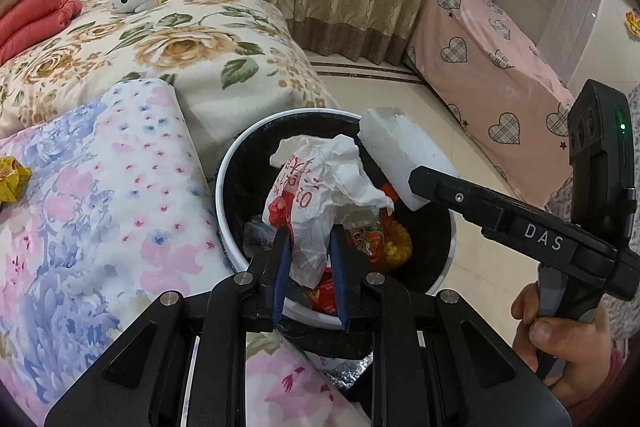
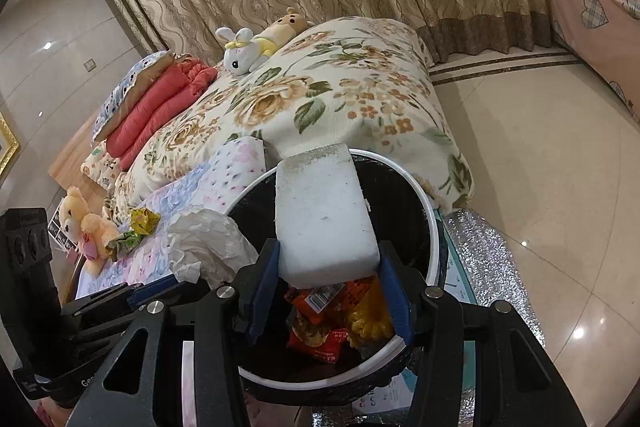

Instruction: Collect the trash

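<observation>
A: Now, left wrist view. Left tool pinches a crumpled white wrapper narrowly, right above the bin beside the bed's edge. Best to ease the fingers apart squarely over the opening, I'd judge.

B: Right wrist view. Right tool holds one white foam block, half-wide, above the bin's far rim. Counted: one yellow wrapper on the bed, three plush toys.

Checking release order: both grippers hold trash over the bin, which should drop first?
Right, probably. Its foam block hangs over the bin; the left gripper pinches a crumpled bag near the rim.
</observation>
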Motion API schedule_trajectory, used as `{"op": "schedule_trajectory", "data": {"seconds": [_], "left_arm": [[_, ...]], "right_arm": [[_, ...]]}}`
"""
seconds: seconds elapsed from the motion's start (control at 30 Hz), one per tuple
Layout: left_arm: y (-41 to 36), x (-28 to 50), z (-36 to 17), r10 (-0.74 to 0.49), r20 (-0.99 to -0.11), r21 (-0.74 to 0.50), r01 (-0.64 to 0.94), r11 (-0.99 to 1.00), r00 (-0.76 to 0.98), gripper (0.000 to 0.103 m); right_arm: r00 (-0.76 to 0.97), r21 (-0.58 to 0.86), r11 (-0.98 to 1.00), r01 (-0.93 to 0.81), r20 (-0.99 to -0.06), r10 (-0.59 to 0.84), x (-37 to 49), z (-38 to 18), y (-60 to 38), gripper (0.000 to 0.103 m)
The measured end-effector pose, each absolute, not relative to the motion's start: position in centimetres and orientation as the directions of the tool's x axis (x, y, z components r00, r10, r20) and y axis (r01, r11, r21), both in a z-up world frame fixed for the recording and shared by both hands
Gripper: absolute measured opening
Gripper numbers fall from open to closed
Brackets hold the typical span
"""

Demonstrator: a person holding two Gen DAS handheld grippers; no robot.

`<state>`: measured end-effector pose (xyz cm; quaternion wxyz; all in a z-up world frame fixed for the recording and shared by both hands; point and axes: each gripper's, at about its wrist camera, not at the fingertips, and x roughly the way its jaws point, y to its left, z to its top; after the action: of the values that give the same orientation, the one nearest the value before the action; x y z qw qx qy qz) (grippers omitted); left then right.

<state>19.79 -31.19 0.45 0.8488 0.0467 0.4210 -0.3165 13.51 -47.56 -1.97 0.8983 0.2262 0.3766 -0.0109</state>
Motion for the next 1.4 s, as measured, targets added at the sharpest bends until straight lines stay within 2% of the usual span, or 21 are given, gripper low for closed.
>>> {"op": "schedule_trajectory", "data": {"seconds": [0.2, 0.37, 0.6, 0.73, 0.87, 1.13, 1.4], "left_arm": [[-31.5, 19.7, 0.6, -0.502, -0.744, -0.186, 0.584, 0.790, 0.442, 0.020], [-31.0, 19.4, 0.8, -0.498, -0.737, -0.180, 0.578, 0.796, 0.457, 0.027], [-28.5, 19.1, 0.4, -0.482, -0.737, -0.198, 0.531, 0.824, 0.473, 0.037], [-26.1, 18.7, -0.1, -0.473, -0.736, -0.218, 0.493, 0.842, 0.484, 0.040], [-23.6, 18.2, -0.4, -0.456, -0.733, -0.229, 0.448, 0.864, 0.505, 0.042], [-17.9, 17.2, -0.8, -0.407, -0.722, -0.235, 0.356, 0.905, 0.559, 0.050], [-12.0, 17.0, -1.1, -0.355, -0.716, -0.253, 0.250, 0.935, 0.602, 0.052]], "right_arm": [[0.713, 0.421, 0.885, 0.197, -0.681, 0.166, 13.7, -2.1, -47.8, 0.055], [0.717, 0.441, 0.871, 0.216, -0.677, 0.166, 13.3, -2.1, -48.3, 0.064], [0.730, 0.442, 0.871, 0.216, -0.666, 0.156, 12.5, -1.7, -47.7, 0.069], [0.738, 0.456, 0.867, 0.199, -0.652, 0.173, 12.0, -1.4, -46.4, 0.081], [0.739, 0.463, 0.868, 0.178, -0.646, 0.192, 11.8, -1.2, -44.5, 0.087], [0.737, 0.460, 0.881, 0.110, -0.632, 0.238, 11.9, -1.1, -39.9, 0.092], [0.708, 0.463, 0.886, 0.016, -0.631, 0.317, 12.9, -1.4, -34.1, 0.096]]}}
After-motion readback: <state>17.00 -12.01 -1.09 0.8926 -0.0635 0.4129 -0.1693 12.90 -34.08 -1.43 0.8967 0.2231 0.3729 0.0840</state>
